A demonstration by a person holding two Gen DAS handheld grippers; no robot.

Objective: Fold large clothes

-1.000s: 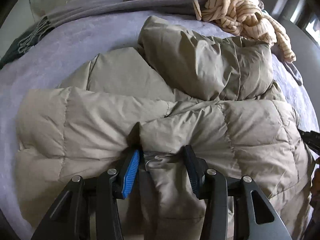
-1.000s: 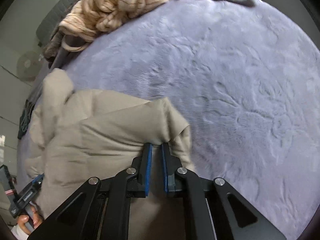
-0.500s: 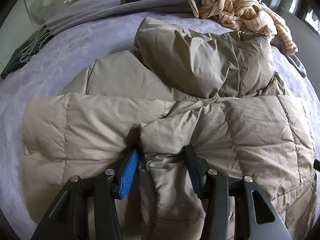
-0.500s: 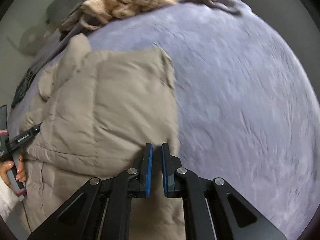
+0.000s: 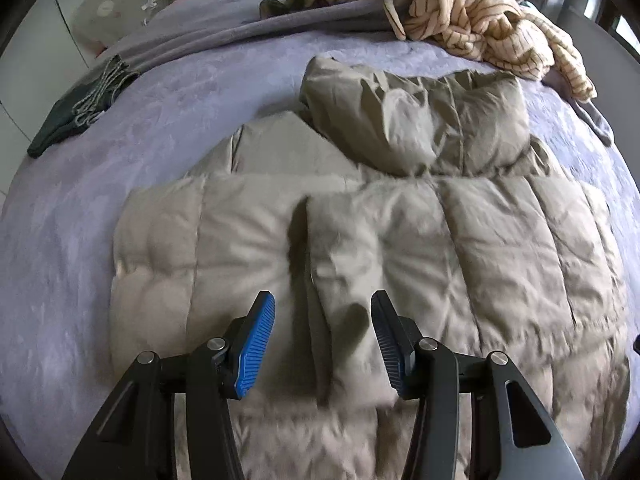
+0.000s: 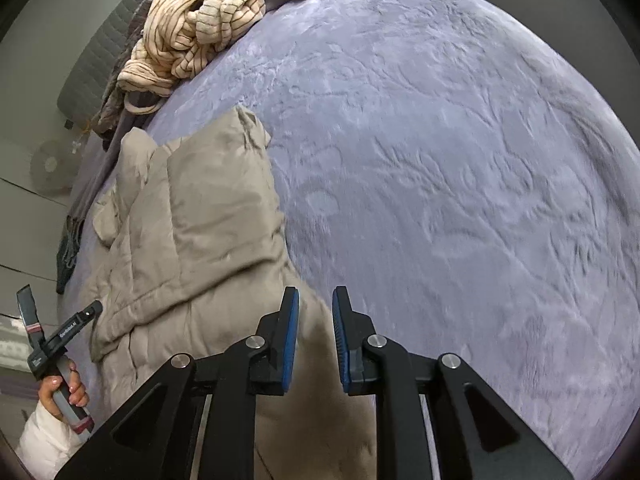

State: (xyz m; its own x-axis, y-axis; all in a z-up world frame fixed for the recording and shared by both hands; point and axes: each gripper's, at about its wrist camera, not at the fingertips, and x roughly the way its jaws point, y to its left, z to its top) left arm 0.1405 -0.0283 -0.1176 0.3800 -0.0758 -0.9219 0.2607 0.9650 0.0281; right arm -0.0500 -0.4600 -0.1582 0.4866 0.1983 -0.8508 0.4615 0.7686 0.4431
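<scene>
A beige quilted puffer jacket (image 5: 400,240) lies on the lilac bedcover (image 5: 120,120), its sides folded in and the hood bunched at the far end. My left gripper (image 5: 323,320) hovers just above the jacket's middle seam, open, with nothing between its pads. In the right wrist view the jacket (image 6: 200,240) fills the left side. My right gripper (image 6: 316,308) is over the jacket's right edge and its jaws are opening. The cloth lies under the gap and the pads do not press on it. A hand (image 6: 60,394) in a white sleeve holds the left gripper at the lower left.
A cream striped garment (image 5: 480,20) and a brown one are heaped at the head of the bed, on a grey blanket (image 5: 240,36). A dark fringed scarf (image 5: 68,120) lies at the left edge. A fan (image 6: 50,166) stands beside the bed. The bedcover (image 6: 440,160) stretches to the right.
My left gripper let go of the jacket fold and rose. My right gripper carried the jacket's side across to the left, laid it down, and its jaws have parted.
</scene>
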